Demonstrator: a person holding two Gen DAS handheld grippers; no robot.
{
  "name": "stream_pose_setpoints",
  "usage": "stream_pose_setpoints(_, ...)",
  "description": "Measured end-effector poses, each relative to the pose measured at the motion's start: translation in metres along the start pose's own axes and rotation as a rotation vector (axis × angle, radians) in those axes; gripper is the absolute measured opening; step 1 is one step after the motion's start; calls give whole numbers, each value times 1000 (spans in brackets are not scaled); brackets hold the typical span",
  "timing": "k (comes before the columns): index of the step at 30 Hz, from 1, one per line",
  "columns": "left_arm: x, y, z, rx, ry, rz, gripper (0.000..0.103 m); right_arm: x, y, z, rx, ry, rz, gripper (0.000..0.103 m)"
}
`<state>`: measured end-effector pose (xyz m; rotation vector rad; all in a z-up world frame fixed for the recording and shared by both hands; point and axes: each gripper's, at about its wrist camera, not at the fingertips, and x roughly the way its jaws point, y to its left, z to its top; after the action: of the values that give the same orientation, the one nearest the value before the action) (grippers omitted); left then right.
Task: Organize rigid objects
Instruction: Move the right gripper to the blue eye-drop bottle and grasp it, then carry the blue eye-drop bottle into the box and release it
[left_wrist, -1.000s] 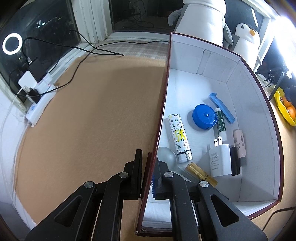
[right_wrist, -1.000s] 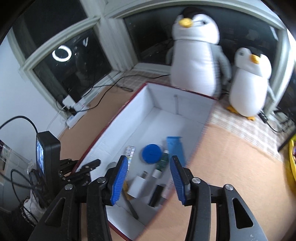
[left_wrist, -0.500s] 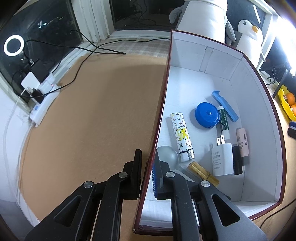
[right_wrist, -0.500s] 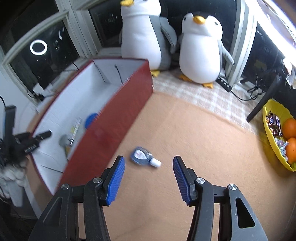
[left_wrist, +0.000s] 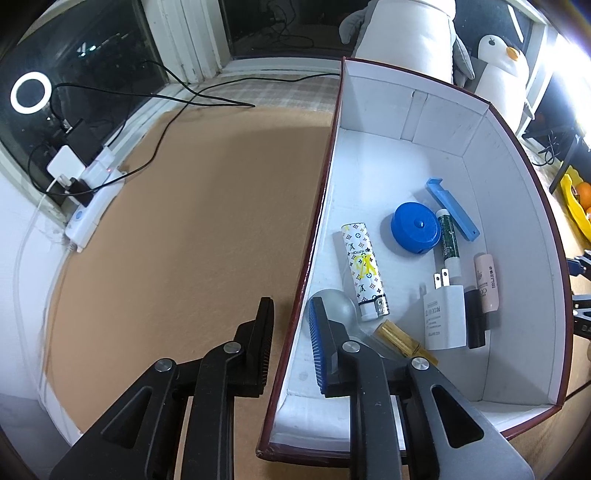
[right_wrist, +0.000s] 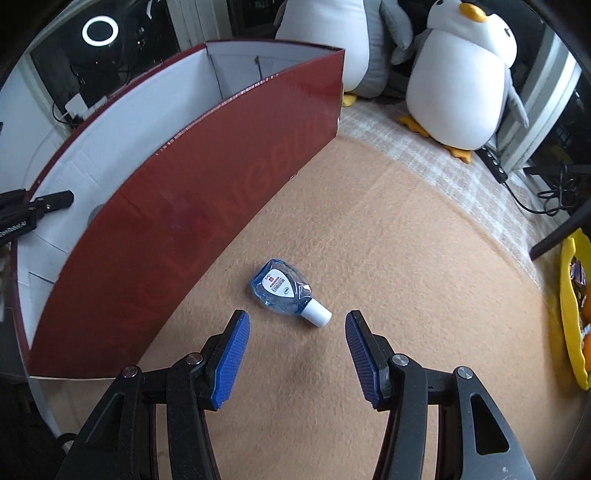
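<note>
A dark red box (left_wrist: 509, 206) with a white inside holds a patterned lighter (left_wrist: 364, 269), a blue round case (left_wrist: 415, 227), a blue clip (left_wrist: 452, 208), a white charger (left_wrist: 443, 317) and several small tubes. My left gripper (left_wrist: 291, 314) straddles the box's near left wall. Its jaws are opening, and a thin gap shows on each side of the wall. Outside the box (right_wrist: 221, 177), a small blue bottle (right_wrist: 284, 288) with a white cap lies on the tan mat. My right gripper (right_wrist: 295, 347) hangs open just short of it, with nothing between its pads.
Two plush penguins (right_wrist: 465, 74) stand behind the box. At the left edge of the mat (left_wrist: 184, 240) lie a power strip (left_wrist: 92, 206) and black cables (left_wrist: 177, 99). A yellow bowl (right_wrist: 572, 317) with fruit and snacks sits at the right.
The left jaws have parted from the box wall that they were pinching. The right gripper swung from above the box to the mat on its right and sank toward the blue bottle.
</note>
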<state>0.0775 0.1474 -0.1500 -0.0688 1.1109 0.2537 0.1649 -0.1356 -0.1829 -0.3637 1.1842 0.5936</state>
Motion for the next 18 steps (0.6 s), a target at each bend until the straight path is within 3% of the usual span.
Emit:
stream_pose_setpoints(15, 2, 0, -1, -17, 16, 18, 18, 26, 8, 13, -66, 20, 9, 50)
stream_pose_setpoints(18, 2, 0, -1, -21, 16, 18, 18, 28, 9, 14, -75, 27, 6, 43)
